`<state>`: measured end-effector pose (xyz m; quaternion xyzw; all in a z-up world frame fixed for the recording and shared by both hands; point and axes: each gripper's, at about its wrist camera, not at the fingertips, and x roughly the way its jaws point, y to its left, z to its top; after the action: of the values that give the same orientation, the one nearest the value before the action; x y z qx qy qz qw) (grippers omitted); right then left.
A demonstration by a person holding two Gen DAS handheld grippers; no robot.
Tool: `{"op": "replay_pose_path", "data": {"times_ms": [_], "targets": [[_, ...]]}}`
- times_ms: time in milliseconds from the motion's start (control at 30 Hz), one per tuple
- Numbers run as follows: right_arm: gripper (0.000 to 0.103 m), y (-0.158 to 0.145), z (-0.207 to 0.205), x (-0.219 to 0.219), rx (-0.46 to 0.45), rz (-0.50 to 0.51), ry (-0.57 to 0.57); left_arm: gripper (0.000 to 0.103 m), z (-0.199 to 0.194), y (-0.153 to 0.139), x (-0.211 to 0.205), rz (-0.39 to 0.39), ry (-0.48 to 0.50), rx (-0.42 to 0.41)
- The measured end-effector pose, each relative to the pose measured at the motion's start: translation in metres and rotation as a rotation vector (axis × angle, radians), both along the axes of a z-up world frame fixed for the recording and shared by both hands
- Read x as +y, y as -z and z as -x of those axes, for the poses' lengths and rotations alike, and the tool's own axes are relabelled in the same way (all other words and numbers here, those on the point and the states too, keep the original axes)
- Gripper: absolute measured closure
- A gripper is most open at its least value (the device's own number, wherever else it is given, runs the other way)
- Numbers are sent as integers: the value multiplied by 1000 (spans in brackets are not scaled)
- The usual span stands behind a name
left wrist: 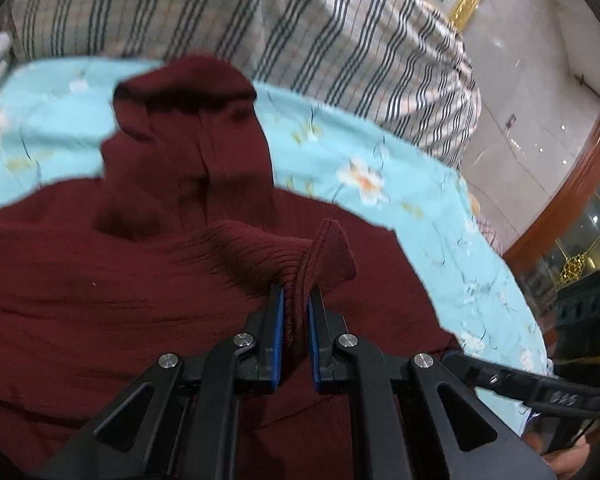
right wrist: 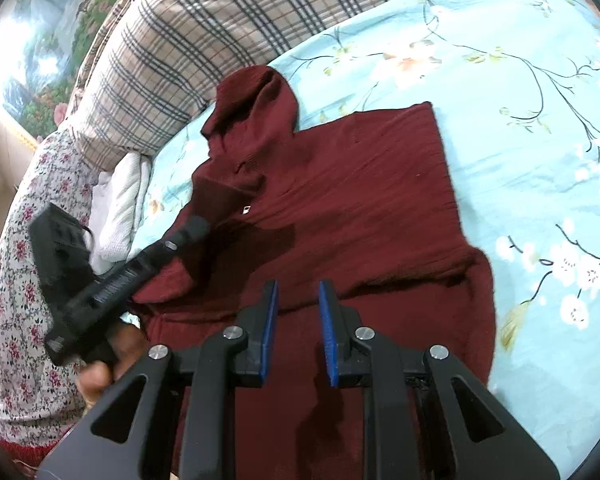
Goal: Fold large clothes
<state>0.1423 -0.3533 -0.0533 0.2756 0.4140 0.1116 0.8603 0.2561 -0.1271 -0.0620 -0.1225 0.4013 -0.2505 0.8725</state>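
1. The sweater [right wrist: 352, 208] is dark maroon, finely ribbed.
2. The bedsheet [right wrist: 520, 128] is light blue with white and peach blossoms on dark twigs.
3. The far pillow [left wrist: 300, 28] is beige with dark plaid stripes.
4. Both grippers are black with blue pads [right wrist: 270, 332].
5. At left, the person's garment [right wrist: 16, 280] is white with small red flowers.

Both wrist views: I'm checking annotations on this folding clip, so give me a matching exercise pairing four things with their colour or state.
Column one:
1. left gripper
2. right gripper
3. sweater
4. bedsheet

Column two:
A. light blue with flowers
B. open, holding nothing
C. dark red, spread on the bed
D. shut on a ribbed fold of cloth

Pairs: 1-D, 2-B, 3-C, 4-A
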Motion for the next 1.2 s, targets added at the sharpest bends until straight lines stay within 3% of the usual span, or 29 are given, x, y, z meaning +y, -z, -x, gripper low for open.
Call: {"op": "replay_pose_path", "data": {"times_ms": [167, 233, 300, 367, 433, 633, 733, 867, 933, 967, 1033, 1200], "targets": [[81, 1, -10, -2, 0, -13, 12, 90, -6, 33, -6, -28, 38, 86], [80, 3, -16, 1, 7, -28, 8, 83, -2, 37, -2, -27, 50, 118], [59, 6, -24, 6, 18, -47, -2, 81, 9, 35, 9, -28, 55, 139], [50, 9, -31, 11, 24, -54, -10, 76, 27, 25, 30, -41, 33, 116], [50, 12, -40, 17, 31, -44, -19, 66, 46, 14, 60, -82, -28, 83], [50, 23, -61, 25, 82, -25, -18, 66, 81, 5, 188, -153, -395, 69], [50, 29, -71, 30, 93, 28, -1, 66, 83, 16, 231, -151, -488, 113], [50, 42, -90, 40, 128, 61, -23, 66, 71, 28, 251, -125, -499, 140], [65, 44, -97, 48, 118, 65, -57, 66, 62, 29, 248, -122, -475, 131], [94, 45, -100, 52, 121, 60, -72, 66, 58, 30, 246, -123, -459, 127], [97, 42, -102, 55, 104, 27, -94, 67, 48, 33, 237, -149, -433, 133], [98, -11, -79, 25, -69, -23, -32, 69, 41, 40, 222, -250, -413, 122]]}}
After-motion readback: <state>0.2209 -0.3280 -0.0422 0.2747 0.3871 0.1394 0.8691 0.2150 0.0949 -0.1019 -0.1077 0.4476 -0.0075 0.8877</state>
